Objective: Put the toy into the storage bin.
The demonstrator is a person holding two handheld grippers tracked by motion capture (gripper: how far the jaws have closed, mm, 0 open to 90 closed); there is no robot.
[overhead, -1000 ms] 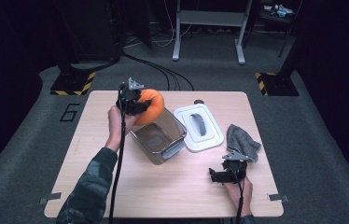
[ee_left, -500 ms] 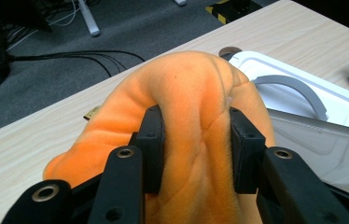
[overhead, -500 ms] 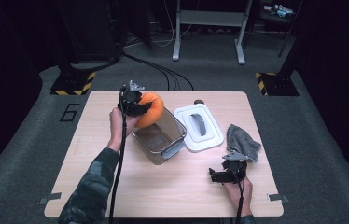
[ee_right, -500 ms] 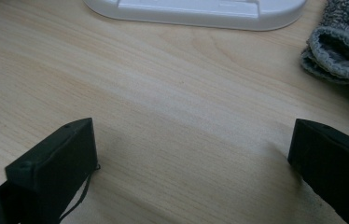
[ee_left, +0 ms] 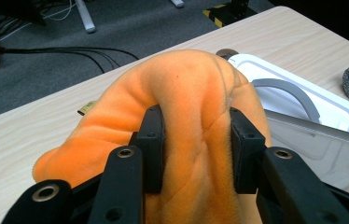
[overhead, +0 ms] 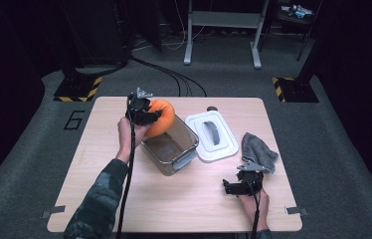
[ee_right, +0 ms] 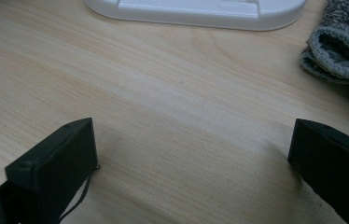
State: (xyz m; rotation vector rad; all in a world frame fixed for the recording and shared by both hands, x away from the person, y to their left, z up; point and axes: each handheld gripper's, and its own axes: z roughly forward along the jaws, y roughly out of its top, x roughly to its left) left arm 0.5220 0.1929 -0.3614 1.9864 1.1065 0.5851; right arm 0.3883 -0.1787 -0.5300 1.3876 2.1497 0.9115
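Two grippers are at work over a pale wooden table [overhead: 124, 199], one in each of the person's hands. In the high view the left gripper [overhead: 146, 113] is raised at the far left corner of a clear plastic container [overhead: 171, 145], and it has an orange plush cloth [overhead: 161, 117] pinched between its jaws; the cloth bulges out to the right of the gripper and hangs over the container's far rim, though from this angle it is hard to say whether its lower edge touches the rim. The left gripper view makes the grip plain: both black pads press into the soft orange fabric [ee_left: 196, 121], which folds up and over them in a thick hump, with the container's transparent wall [ee_left: 322, 154] just beyond to the right. A white lid [overhead: 211, 135] with a grey handle lies flat on the table just beside the container, on its right, and a crumpled grey cloth [overhead: 258, 152] lies farther right, near the table's edge. The right gripper [overhead: 233, 187] rests low at the near right of the table, just in front of the grey cloth; in the right gripper view its jaws stand wide apart with nothing between them but bare wood, the lid's edge [ee_right: 196, 11] ahead and the grey cloth [ee_right: 340, 46] off to the upper right.
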